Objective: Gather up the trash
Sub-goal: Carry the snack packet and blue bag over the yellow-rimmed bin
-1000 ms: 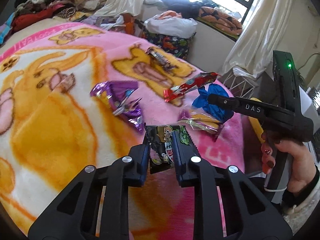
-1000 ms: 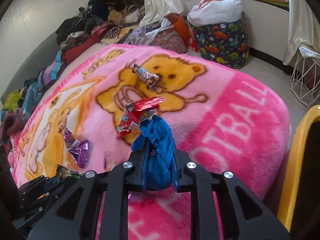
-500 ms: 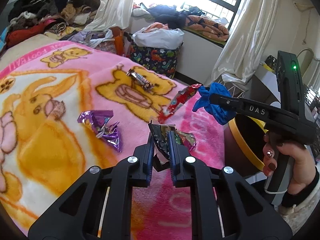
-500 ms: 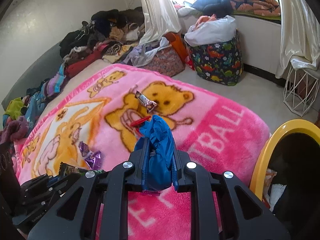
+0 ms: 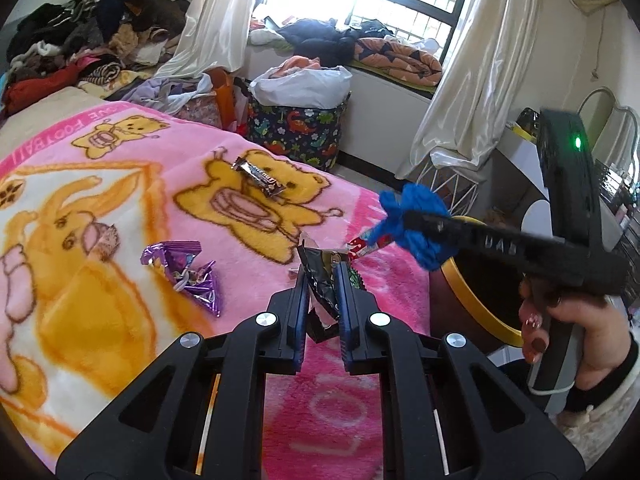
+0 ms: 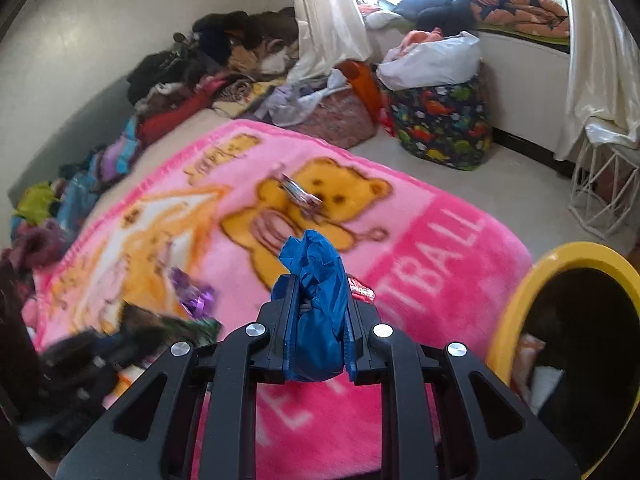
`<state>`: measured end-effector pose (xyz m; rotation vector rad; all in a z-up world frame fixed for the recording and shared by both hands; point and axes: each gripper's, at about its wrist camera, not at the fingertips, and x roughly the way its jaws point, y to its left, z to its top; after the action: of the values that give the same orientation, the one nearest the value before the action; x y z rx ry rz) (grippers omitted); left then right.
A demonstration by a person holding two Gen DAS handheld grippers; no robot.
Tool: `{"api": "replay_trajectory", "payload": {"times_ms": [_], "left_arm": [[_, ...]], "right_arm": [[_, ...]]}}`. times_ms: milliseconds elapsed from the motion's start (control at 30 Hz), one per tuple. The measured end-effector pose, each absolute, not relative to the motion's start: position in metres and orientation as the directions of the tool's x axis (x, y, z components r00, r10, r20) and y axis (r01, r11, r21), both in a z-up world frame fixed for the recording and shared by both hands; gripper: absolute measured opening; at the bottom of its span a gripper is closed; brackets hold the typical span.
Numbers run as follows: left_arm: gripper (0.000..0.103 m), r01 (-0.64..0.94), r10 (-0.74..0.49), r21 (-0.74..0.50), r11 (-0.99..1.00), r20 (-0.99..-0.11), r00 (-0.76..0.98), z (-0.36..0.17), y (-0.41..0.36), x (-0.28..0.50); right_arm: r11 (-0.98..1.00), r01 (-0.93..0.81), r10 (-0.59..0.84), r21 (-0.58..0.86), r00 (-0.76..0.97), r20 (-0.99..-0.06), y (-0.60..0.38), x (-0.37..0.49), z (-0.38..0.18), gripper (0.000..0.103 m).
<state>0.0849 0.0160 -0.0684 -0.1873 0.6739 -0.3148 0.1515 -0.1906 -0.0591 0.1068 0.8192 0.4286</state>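
Left wrist view. The left gripper pinches a dark crumpled snack wrapper between its pads, jaws nearly pressed together, the wrapper raised clear of the pink bear blanket. On the blanket lie a purple foil wrapper, left of the gripper, and a brown candy bar wrapper farther off, across the printed bear's head. A red wrapper shows just beyond the held wrapper, partly hidden; whether it lies on the blanket or hangs below the blue wad cannot be told. To the right, the right gripper reaches in from the side, held by a hand with dark painted nails; a crumpled blue plastic wad is clamped at its tip. A green light glows on that gripper's body. Under it sits a bin with a yellow rim at the bed's edge. A dinosaur-print basket stands on the floor beyond.

Right wrist view. The right gripper is closed on the blue plastic wad, which bulges above the pads. The yellow-rimmed bin stands low right, beside the blanket, dark inside with some litter. The candy bar wrapper rests on the bear print; the purple foil wrapper is blurred at left. The left gripper appears only as a blurred dark mass at lower left.
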Motion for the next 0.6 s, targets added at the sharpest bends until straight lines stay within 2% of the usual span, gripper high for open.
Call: {"api": "replay_trajectory", "payload": {"times_ms": [600], "left_arm": [[0.008,0.304,-0.381,-0.23,0.925,-0.576,0.723,-0.06,-0.025,0.081]], "right_arm": [[0.912,-0.247,0.405,0.328,0.678,-0.614,-0.259,0.125,-0.047,0.018]]}}
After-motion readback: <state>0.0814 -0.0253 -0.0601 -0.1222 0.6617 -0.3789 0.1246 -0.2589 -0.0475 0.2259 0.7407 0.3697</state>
